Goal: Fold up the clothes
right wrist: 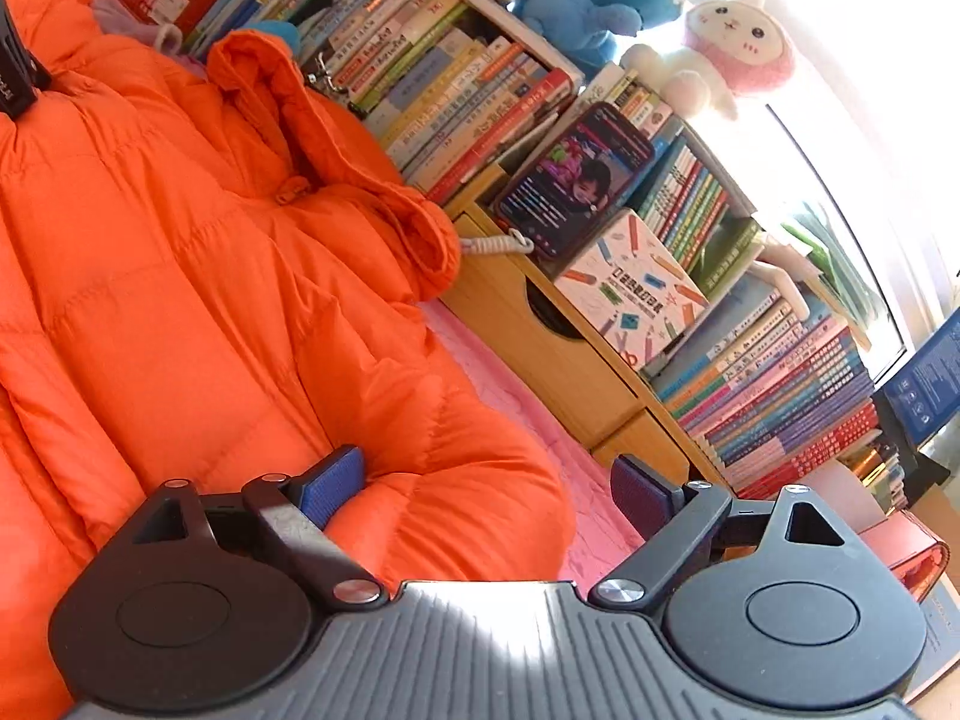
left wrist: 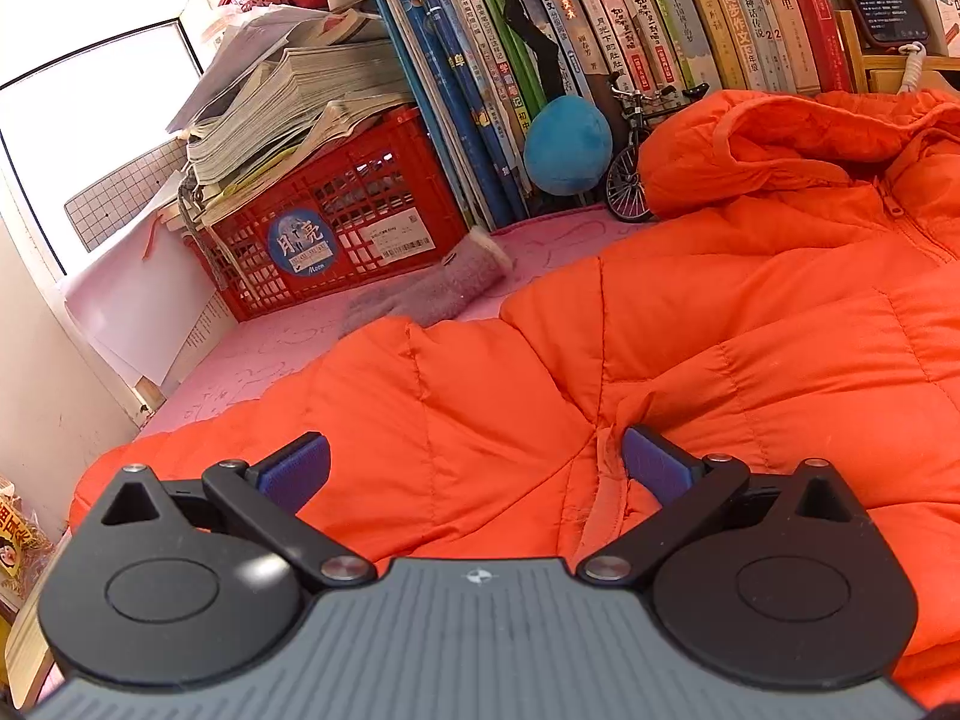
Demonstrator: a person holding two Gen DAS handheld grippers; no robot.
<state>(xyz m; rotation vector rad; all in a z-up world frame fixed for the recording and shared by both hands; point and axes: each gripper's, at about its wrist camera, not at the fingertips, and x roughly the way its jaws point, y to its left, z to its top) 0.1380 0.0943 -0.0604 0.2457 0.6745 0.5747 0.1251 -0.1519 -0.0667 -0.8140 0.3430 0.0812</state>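
A pink quilted surface (left wrist: pixel 252 354) runs back to a packed row of upright books (left wrist: pixel 630 18). A red plastic crate (left wrist: pixel 336 228) holds stacked papers beside a bright window (left wrist: pixel 78 102). In the right wrist view, wooden drawers (right wrist: pixel 540 354) sit under more books, perhaps a desk organiser; daylight glares through another window (right wrist: pixel 864 96).

red crate (left wrist: pixel 336 228), books (left wrist: pixel 660 18), phone (right wrist: pixel 576 180), plush rabbit (right wrist: pixel 732 42)
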